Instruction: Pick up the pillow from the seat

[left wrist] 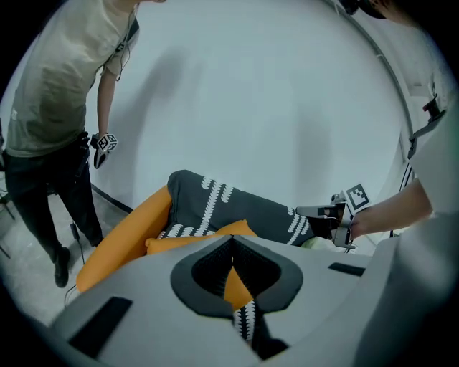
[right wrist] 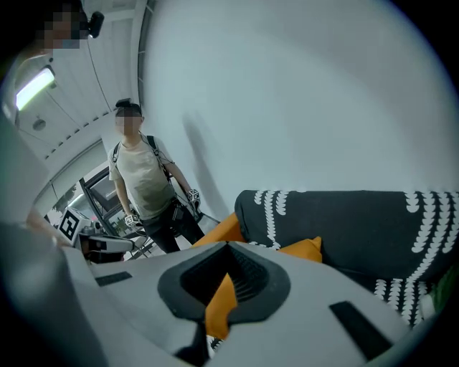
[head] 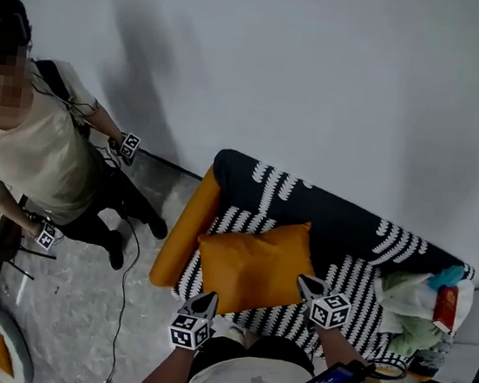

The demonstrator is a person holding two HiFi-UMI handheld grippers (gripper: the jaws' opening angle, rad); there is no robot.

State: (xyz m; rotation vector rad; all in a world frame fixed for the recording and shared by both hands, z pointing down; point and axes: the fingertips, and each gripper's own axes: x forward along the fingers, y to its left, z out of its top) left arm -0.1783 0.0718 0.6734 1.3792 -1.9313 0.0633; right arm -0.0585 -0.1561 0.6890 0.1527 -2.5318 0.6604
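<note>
Head view: orange pillow (head: 256, 265) lying flat on the striped seat (head: 359, 281), not lifted; my left claw (head: 205, 301) at its near edge, my right claw (head: 307, 284) at its near right corner, contact uncertain. Left gripper view: jaws pressed together, nothing pinched; pillow just beyond the tips. Right gripper view: jaws likewise together, empty; pillow corner ahead. Step, as I judge it: approach. Next move calls for spreading both claws, then closing on the pillow's edges.

Pillow (head: 256, 267) on seat (head: 355, 285), before backrest (head: 341, 219), between left tongs (head: 207, 300) and right tongs (head: 305, 284).
</note>
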